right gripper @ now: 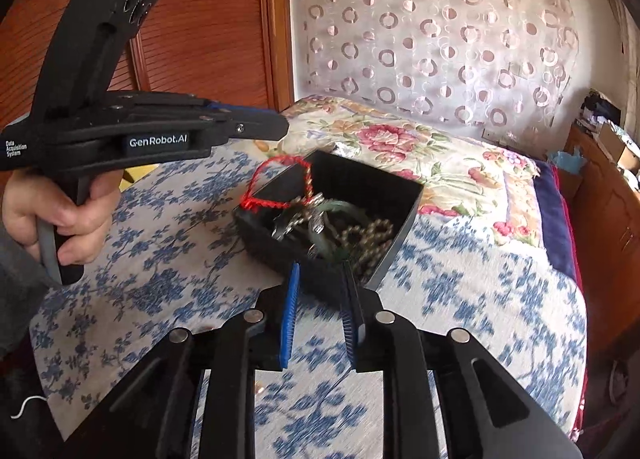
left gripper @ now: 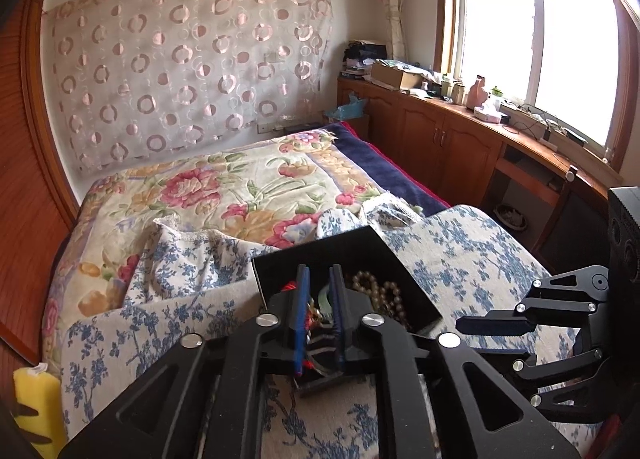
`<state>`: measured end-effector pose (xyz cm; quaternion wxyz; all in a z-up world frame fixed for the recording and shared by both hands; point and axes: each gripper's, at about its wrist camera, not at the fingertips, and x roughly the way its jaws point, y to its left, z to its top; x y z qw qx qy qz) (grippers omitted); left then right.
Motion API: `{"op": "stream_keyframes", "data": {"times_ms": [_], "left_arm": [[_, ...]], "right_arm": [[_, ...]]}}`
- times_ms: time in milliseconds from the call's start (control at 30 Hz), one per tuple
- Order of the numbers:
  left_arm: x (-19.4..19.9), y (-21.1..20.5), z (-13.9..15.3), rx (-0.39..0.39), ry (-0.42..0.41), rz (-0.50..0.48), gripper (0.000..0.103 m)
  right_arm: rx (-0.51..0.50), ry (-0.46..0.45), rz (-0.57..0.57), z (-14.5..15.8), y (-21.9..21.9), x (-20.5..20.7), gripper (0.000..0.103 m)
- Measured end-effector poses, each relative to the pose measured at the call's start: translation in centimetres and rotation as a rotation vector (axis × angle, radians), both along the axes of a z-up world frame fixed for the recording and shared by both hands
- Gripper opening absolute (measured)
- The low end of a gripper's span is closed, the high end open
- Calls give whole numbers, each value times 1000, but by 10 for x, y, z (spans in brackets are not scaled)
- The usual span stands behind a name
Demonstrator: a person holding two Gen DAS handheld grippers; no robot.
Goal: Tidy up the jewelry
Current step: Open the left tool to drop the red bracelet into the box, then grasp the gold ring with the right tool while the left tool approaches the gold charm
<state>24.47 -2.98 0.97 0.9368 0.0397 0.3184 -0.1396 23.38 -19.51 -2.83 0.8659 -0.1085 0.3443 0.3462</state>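
Observation:
A black open box (left gripper: 320, 255) (right gripper: 376, 183) sits on the blue-flowered cloth (left gripper: 460, 255) (right gripper: 168, 243) on the bed. It holds a tangle of jewelry: a brown bead necklace (left gripper: 380, 291) (right gripper: 368, 231), a green bangle (right gripper: 344, 207) and a red cord (right gripper: 276, 187) hanging over the rim. My left gripper (left gripper: 320, 279) (right gripper: 280, 127) hovers above the box, jaws slightly apart and empty. My right gripper (right gripper: 320, 279) (left gripper: 464, 325) is open and empty, just before the box's near wall.
A flowered blanket (left gripper: 224, 187) covers the far half of the bed. A wooden cabinet (left gripper: 436, 131) with clutter runs under the window at the right. A wooden wall (right gripper: 200, 19) stands at the left. A yellow object (left gripper: 34, 403) lies at the bed's near left edge.

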Motion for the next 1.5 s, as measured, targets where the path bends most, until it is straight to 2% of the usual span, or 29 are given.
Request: {"op": "stream_keyframes", "data": {"times_ms": [333, 567, 667, 733, 767, 800, 867, 1500], "left_arm": [[-57, 0, -37, 6, 78, -41, 13], [-80, 2, -60, 15, 136, -50, 14], [-85, 2, -66, 16, 155, -43, 15], [-87, 3, -69, 12, 166, -42, 26], [-88, 3, -71, 15, 170, -42, 27], [-89, 2, -73, 19, 176, -42, 27], [-91, 2, -77, 20, 188, -46, 27], [-92, -23, -96, 49, 247, -107, 28]], "right_arm": [[-33, 107, 35, -35, 4, -29, 22], [-53, 162, 52, -53, 12, -34, 22], [-76, 169, 56, -57, 15, -35, 22], [-95, 174, 57, -60, 16, -36, 22], [-101, 175, 58, -62, 16, -37, 22], [-108, 174, 62, -63, 17, -38, 22], [-117, 165, 66, -63, 17, -39, 13], [-84, 130, 28, -50, -3, -32, 11]]}}
